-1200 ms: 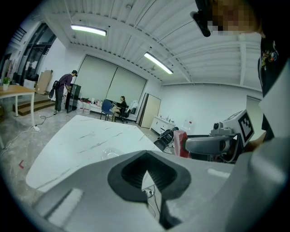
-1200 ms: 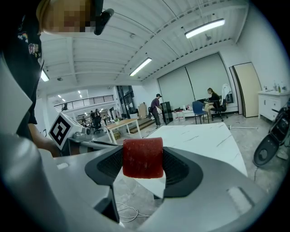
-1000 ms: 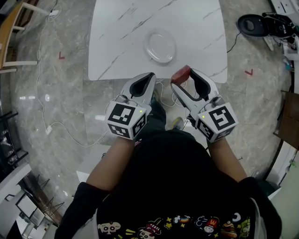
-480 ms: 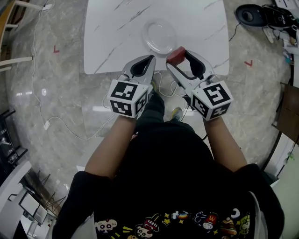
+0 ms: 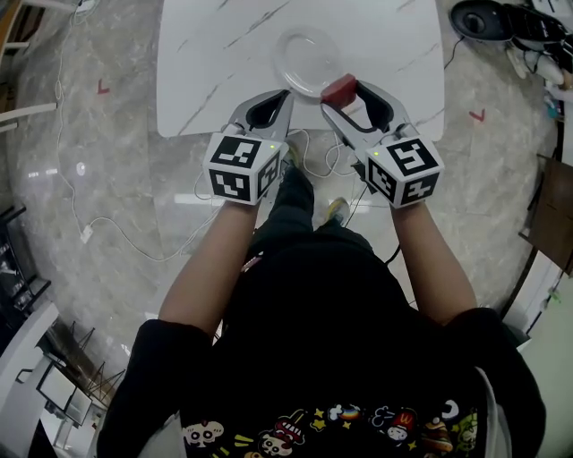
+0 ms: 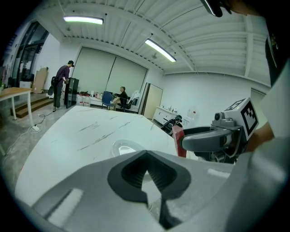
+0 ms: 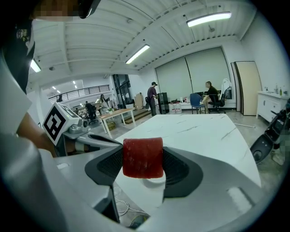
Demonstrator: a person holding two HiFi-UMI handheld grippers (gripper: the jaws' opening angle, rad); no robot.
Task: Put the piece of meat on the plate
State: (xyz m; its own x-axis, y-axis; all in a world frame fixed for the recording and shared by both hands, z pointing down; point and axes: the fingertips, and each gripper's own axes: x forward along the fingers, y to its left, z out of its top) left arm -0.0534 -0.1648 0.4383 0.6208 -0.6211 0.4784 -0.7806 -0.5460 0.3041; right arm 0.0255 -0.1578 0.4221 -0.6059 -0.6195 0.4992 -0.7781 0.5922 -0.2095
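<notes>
A red piece of meat is clamped between the jaws of my right gripper, held in the air at the near rim of a clear round plate. The plate lies on a white marble table. My left gripper hovers at the table's near edge, left of the meat; its jaws meet at the tips with nothing between them. The left gripper view shows the right gripper with the meat on its right side.
White cables trail on the grey floor below the table's near edge. A black device sits on the floor at the far right. People and office furniture stand in the distance beyond the table.
Both grippers have moved forward toward the table. The meat has travelled from off the table's near edge up to the plate's near rim.
</notes>
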